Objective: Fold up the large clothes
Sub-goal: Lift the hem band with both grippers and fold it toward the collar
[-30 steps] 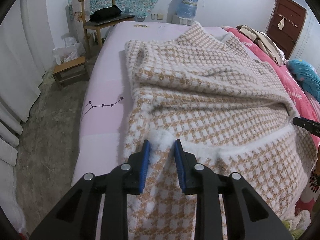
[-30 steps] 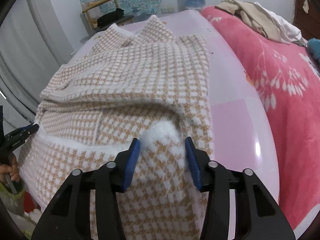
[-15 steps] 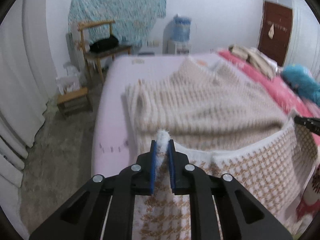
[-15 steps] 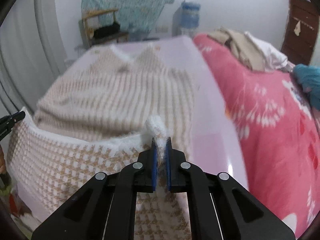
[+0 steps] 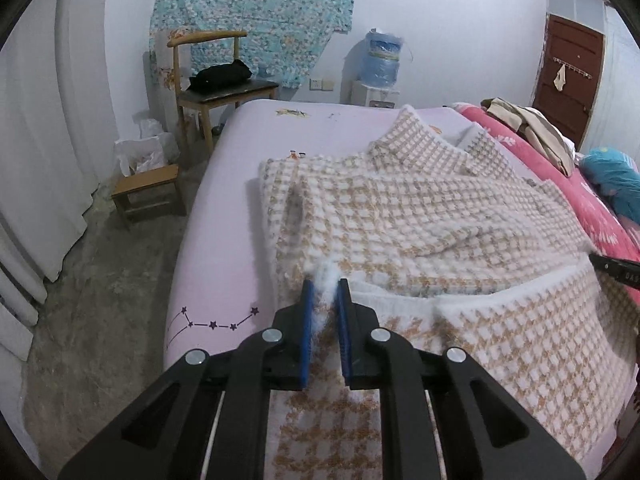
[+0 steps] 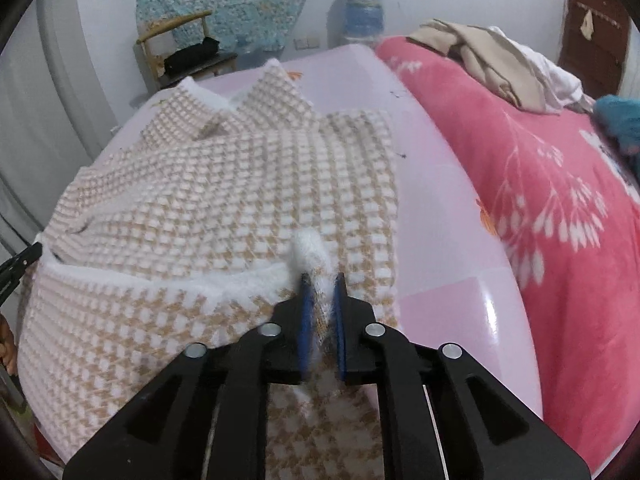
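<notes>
White curtains (image 5: 44, 152) hang down the far left of the room, above a bare grey concrete floor (image 5: 100, 300). A low wooden stool (image 5: 146, 192) stands on that floor near the bed's corner, with a white plastic bag (image 5: 142, 152) just behind it. Further back a wooden chair (image 5: 216, 88) carries a black bundle (image 5: 222, 76) on its seat, in front of a turquoise floral cloth (image 5: 256, 12) pinned to the white wall. A blue water bottle (image 5: 382, 60) sits on its dispenser against that wall. The bed is covered by a pale pink sheet (image 5: 224, 216) printed with a small star-line drawing near the edge. Spread over the sheet lies the beige-and-white houndstooth coat (image 5: 420, 208), collar toward the far wall, its near hem lifted off the bed in a white fluffy-edged fold. The left gripper (image 5: 325, 300) pinches the left corner of that hem, blue pads narrow with fleece squeezed between them. The right gripper (image 6: 322, 300) clamps the hem's right corner, its jaws easing slightly apart yet still pressing the fabric. To the right lies a pink floral blanket (image 6: 560, 220), with a heap of beige and white clothes (image 6: 500, 64) on it. A brown door (image 5: 568, 76) closes the far right corner.
</notes>
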